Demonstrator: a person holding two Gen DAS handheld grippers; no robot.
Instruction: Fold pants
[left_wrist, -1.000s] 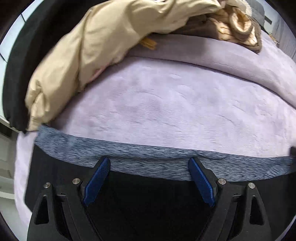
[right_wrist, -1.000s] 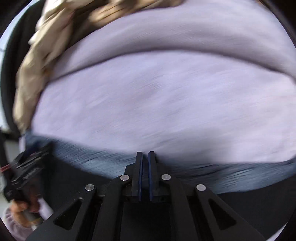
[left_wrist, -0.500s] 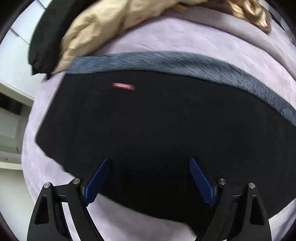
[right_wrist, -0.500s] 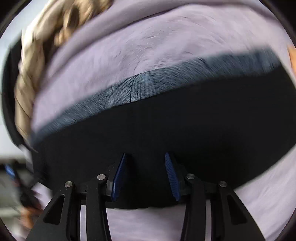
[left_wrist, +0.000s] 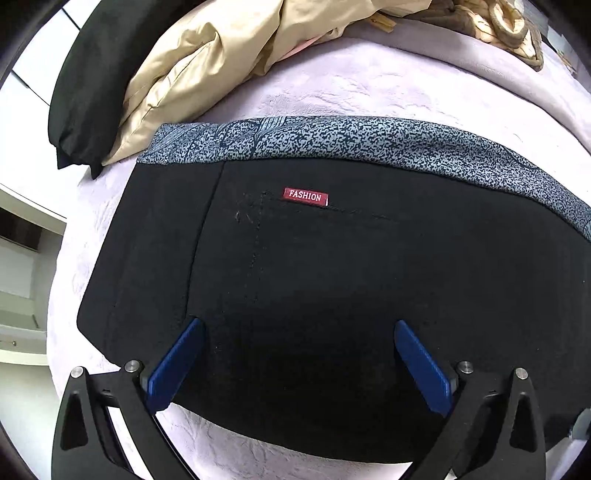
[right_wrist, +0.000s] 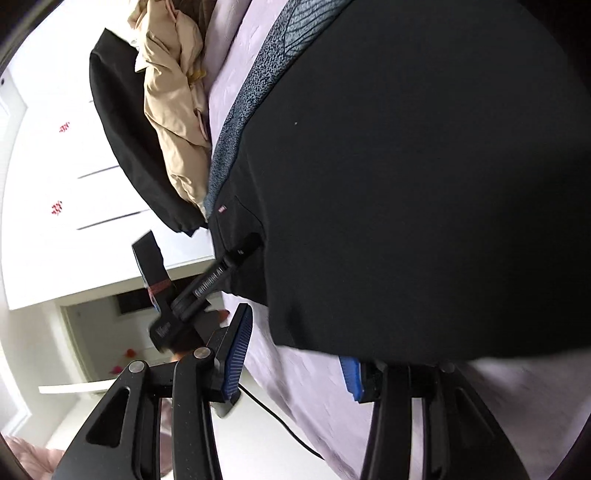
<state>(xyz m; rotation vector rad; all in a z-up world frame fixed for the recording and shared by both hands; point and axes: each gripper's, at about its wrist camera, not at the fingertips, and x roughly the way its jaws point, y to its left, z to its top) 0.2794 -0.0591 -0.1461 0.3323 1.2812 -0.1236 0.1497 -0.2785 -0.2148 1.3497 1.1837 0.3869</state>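
Black pants (left_wrist: 332, 277) with a speckled grey waistband (left_wrist: 332, 140) and a red FASHION label (left_wrist: 305, 195) lie flat on a lilac blanket (left_wrist: 369, 88). My left gripper (left_wrist: 298, 324) hovers over their near part pointing steeply down, its jaws wide and still opening, and nothing is pinched. In the right wrist view the pants (right_wrist: 424, 184) fill the upper right. My right gripper (right_wrist: 295, 334) sits low at their near edge with jaws partly apart and closing. The cloth edge drapes over the right fingertip, but the pads do not press it. One of the left gripper's fingers (right_wrist: 245, 245) shows there, over the pants.
A beige garment (left_wrist: 207, 74) and a black garment (left_wrist: 92, 74) are heaped at the far left of the bed, with a brown patterned item (left_wrist: 509, 26) at the far right. White cupboard doors (right_wrist: 55, 166), floor, and a thin black cable (right_wrist: 280, 424) lie off the bed's left edge.
The left gripper drew back from the waistband, so most of the pants show, and its jaws widened. The right gripper went from shut to apart, then swung and rolled toward the pants' edge.
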